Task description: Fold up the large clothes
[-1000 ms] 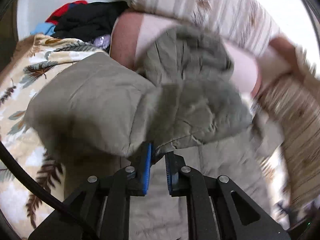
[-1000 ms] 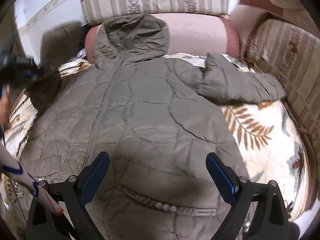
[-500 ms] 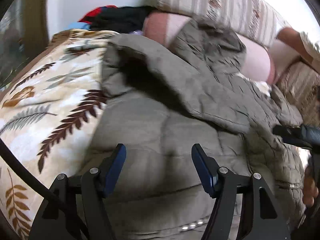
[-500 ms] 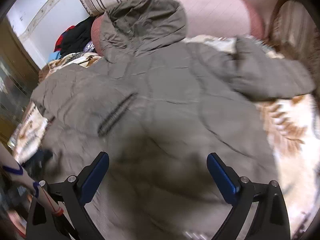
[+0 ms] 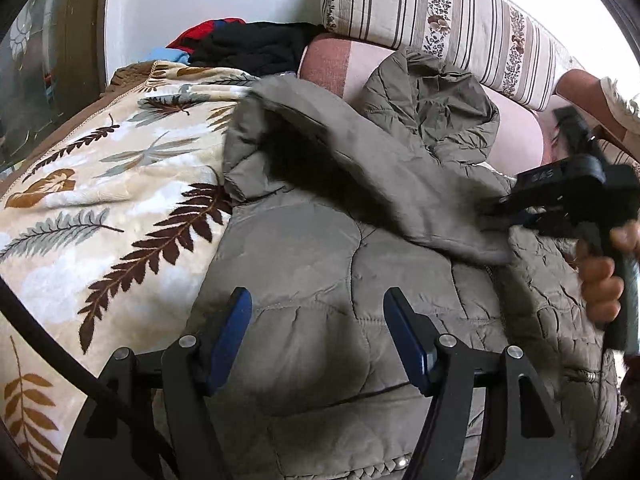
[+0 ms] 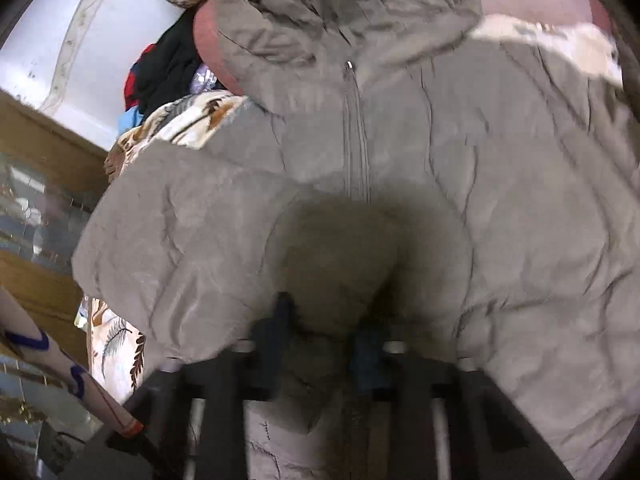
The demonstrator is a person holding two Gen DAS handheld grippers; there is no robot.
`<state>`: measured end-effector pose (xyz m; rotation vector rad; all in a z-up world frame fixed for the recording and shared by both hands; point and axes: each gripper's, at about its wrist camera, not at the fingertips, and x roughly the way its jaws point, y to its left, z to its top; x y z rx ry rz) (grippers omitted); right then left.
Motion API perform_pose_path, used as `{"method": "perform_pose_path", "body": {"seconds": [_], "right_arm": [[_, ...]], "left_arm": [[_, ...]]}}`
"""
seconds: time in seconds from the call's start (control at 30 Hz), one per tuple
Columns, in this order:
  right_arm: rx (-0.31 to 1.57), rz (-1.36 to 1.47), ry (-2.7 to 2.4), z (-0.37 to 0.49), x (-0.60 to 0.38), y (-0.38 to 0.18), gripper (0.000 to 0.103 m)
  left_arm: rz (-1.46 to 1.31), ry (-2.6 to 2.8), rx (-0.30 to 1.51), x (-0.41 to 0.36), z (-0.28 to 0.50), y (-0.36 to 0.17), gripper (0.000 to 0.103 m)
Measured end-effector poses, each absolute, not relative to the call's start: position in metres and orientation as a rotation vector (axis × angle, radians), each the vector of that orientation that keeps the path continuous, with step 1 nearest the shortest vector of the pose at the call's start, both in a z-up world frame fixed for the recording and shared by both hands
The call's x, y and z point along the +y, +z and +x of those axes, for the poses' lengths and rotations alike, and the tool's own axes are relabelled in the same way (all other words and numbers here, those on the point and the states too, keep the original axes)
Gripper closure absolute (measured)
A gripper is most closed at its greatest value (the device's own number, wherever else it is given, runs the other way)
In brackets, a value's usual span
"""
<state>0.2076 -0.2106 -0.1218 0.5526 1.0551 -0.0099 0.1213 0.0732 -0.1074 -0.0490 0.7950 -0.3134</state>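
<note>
On leaf-print blanket [image 5: 100,216], olive quilted jacket [image 5: 320,264] lies spread, hood [image 5: 440,96] twd pink cushion [image 5: 516,128], one sleeve [image 5: 360,160] folded across chest. Right gripper [image 6: 324,332] pinches sleeve cuff; left gripper [image 5: 318,336] fingers apart over jacket body, nothing held.

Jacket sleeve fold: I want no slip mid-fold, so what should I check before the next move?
1. Right tongs closing on the sleeve: cannot tell, blurred.
2. Left tongs open, off the fabric: ok.
3. Sleeve lies across the jacket body: ok.
4. Hood flat: not ok, bunched against the sofa back.
5. Other sleeve folded in: cannot tell, out of view.
</note>
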Motion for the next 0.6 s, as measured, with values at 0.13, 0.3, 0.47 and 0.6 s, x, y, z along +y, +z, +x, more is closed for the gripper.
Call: {"method": "perform_pose_path", "body": {"seconds": [0.13,0.3,0.47,0.6], "right_arm": [[1.032,0.425,-0.168,0.204,-0.242,-0.100,0.084],[1.028,0.266,-0.376,0.214,-0.282,-0.098,0.084],[1.063,0.217,-0.422,0.229,-0.297,-0.119,0.084],[1.071,0.174,-0.448,0.231,-0.296,-0.138,0.080]], "left_arm": [[-0.032,-0.308,0.801,0.071,0.120,-0.109,0.036],[-0.005,-0.312,0.820,0.065,0.120,-0.115,0.036],[0.022,-0.315,0.830,0.060,0.121,-0.120,0.036],[0.029,-0.317,0.843,0.059,0.123,-0.122,0.036]]}}
